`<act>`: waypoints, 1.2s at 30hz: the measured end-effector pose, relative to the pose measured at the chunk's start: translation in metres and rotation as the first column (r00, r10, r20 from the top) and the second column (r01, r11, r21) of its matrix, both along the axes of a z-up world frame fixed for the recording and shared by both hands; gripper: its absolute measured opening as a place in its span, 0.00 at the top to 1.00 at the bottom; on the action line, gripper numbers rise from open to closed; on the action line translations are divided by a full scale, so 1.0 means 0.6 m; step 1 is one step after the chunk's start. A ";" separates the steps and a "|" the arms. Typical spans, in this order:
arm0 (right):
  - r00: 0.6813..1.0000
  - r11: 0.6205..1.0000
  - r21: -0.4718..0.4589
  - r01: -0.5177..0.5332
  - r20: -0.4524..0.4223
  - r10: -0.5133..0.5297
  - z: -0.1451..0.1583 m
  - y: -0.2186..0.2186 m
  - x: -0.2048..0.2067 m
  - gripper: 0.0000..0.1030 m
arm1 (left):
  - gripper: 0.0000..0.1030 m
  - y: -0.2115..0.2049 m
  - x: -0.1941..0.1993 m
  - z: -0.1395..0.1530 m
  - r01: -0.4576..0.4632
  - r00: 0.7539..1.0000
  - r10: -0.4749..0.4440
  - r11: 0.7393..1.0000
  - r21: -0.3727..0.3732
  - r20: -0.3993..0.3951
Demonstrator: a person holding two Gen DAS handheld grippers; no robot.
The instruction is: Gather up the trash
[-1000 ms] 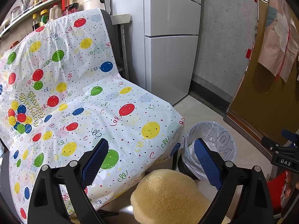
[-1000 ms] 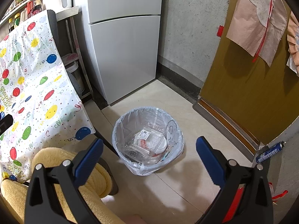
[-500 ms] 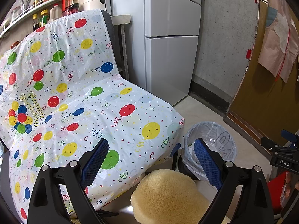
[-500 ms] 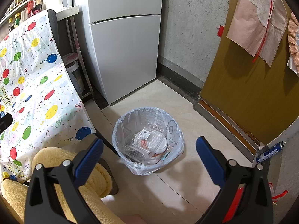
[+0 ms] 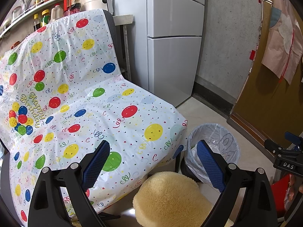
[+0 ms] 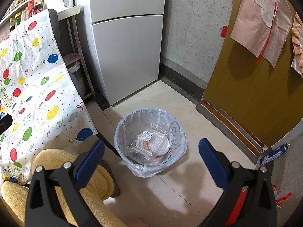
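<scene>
A lined trash bin point(image 6: 150, 141) holding clear plastic containers point(image 6: 146, 144) sits on the floor between and ahead of the right gripper's point(image 6: 151, 158) spread, empty fingers. The left gripper point(image 5: 153, 162), also spread and empty, hovers over a balloon-print tablecloth point(image 5: 79, 102).

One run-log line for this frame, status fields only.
left gripper: open, empty | right gripper: open, empty | round bag-lined trash bin: holds clear plastic clamshell container | balloon-print tablecloth: bare

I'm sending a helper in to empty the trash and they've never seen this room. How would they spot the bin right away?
Find the tall white fridge against the grey wall. On the floor just in front of it stands a small round trash bin lined with a pale translucent bag, clear plastic containers inside. It sits beside the balloon-print cover and is the only open container on the floor.
</scene>
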State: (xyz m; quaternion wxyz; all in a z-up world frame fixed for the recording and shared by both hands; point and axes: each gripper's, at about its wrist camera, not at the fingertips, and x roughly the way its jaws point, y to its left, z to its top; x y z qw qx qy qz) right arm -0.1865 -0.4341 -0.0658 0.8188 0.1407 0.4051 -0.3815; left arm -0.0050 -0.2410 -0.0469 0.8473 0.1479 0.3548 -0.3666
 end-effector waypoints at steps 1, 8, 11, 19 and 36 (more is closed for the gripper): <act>1.000 1.000 0.000 -0.001 0.000 0.001 -0.001 0.001 0.000 0.06 | 0.10 0.000 0.000 0.000 0.000 1.000 0.000 1.000 0.000 0.000; 1.000 1.000 0.001 -0.003 -0.001 0.003 -0.001 0.000 0.000 0.06 | 0.10 0.000 -0.001 0.001 -0.003 1.000 0.003 1.000 0.000 0.000; 1.000 1.000 0.001 -0.003 -0.001 0.003 -0.002 0.000 0.001 0.06 | 0.10 0.000 -0.001 -0.001 0.000 1.000 0.000 1.000 0.001 -0.001; 1.000 1.000 0.001 -0.005 -0.003 0.005 -0.004 0.000 0.002 0.06 | 0.10 -0.002 -0.003 -0.003 0.003 1.000 -0.003 1.000 0.004 0.007; 1.000 1.000 0.004 -0.008 -0.004 0.008 -0.006 -0.003 0.002 0.06 | 0.10 -0.003 -0.006 -0.006 0.008 1.000 -0.008 1.000 0.015 0.014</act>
